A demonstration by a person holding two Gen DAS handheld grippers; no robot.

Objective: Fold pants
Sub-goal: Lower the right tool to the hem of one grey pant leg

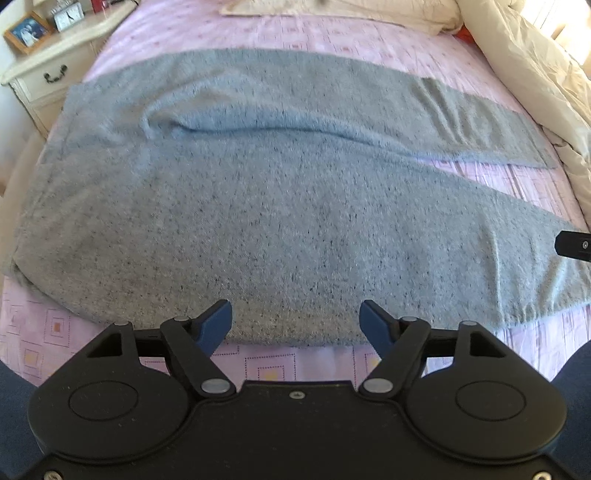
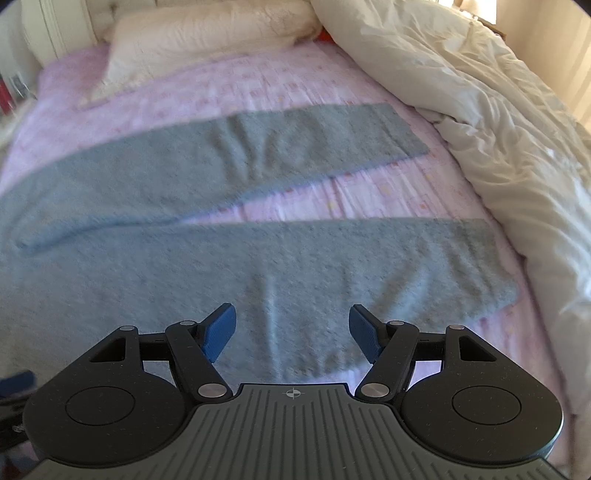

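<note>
Grey knit pants lie flat on the pink bed sheet, waist at the left, both legs spread toward the right. In the right wrist view the near leg and the far leg lie apart with sheet between them. My left gripper is open and empty, just above the near edge of the pants' seat. My right gripper is open and empty over the near leg's lower edge. A part of the right gripper shows at the right edge of the left wrist view.
A cream duvet is bunched along the bed's right side. A cream pillow lies at the head. A white nightstand with a photo frame and a clock stands at the far left.
</note>
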